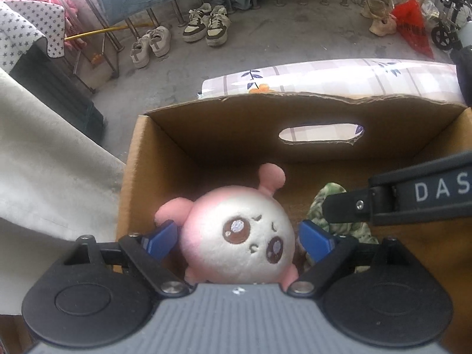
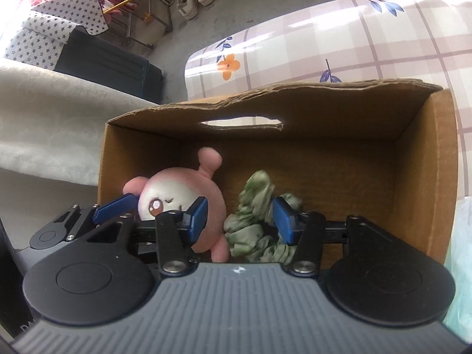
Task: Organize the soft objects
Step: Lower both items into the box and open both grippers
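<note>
Release step: left gripper (image 1: 239,240), wide, flanks the pink plush (image 1: 239,244) and right gripper (image 2: 240,218), part-open, straddles the green scrunchie (image 2: 256,227) low in the cardboard box (image 2: 419,162); next, lift clear.

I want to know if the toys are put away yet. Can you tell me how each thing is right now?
Cardboard box: open on top, upright, on the checked tablecloth.
Pink plush toy: inside the box, between the left gripper's open jaws, not squeezed.
Green scrunchie: inside the box beside the plush, bunched up, between the right gripper's open jaws.
Shoes: paired on the floor.
</note>
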